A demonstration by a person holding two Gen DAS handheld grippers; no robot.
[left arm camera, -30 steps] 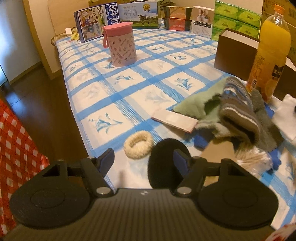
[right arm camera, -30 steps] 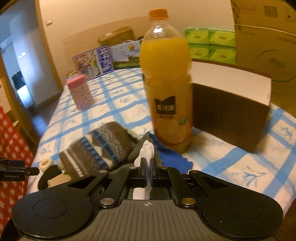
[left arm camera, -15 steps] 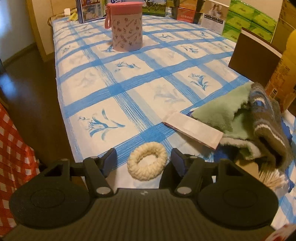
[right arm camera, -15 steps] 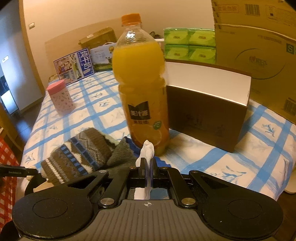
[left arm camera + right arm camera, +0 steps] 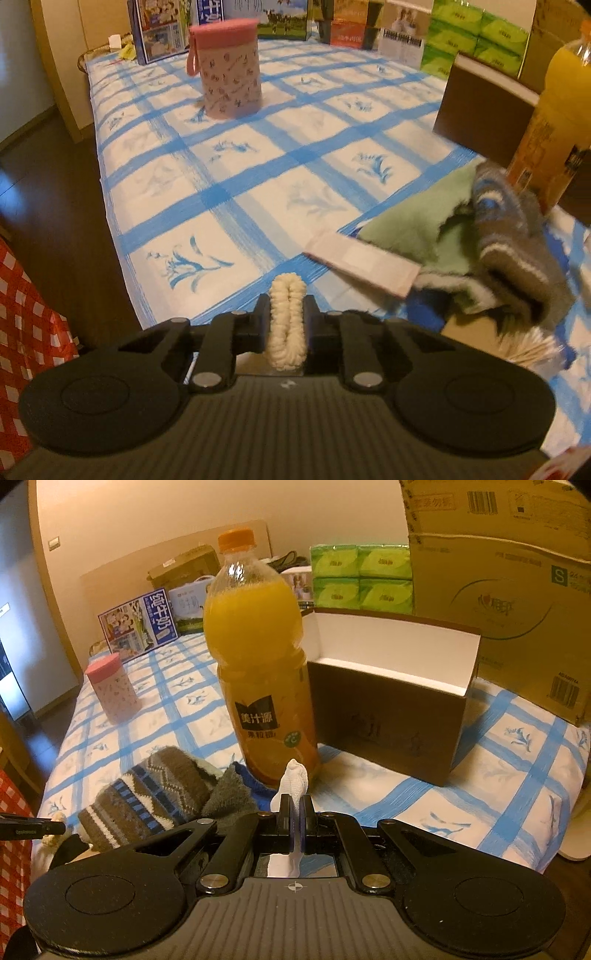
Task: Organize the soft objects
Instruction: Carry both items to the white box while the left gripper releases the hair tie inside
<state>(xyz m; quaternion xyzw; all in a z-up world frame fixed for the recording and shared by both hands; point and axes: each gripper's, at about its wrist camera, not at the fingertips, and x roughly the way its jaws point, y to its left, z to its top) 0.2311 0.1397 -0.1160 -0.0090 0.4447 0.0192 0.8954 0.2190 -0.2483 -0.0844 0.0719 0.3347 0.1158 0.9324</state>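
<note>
On the table [image 5: 258, 206], blue-check cloth:
left tool [image 5: 286, 314]: closed on cream scrunchie [image 5: 286, 325], ring squashed flat and upright between the fingers, at the table's near edge
right tool [image 5: 295, 812]: pinched tight on white cloth [image 5: 293, 779]; a tuft sticks up above the fingertips, the rest hangs behind them
knit sock [image 5: 147, 797]: brown with blue and white pattern, lies left of the right tool, touching the grey cloth [image 5: 231, 801]
green towel [image 5: 413, 229]: under the knit sock in the left view, a flat white packet [image 5: 365, 262] against its near edge
juice bottle [image 5: 258, 664]: upright, just beyond the white cloth
brown box [image 5: 391, 698]: open top, white inside, right of the bottle, close beside it
pink canister [image 5: 229, 70]: upright, well apart, far side
cotton swabs [image 5: 532, 347]: near right, blurred
</note>
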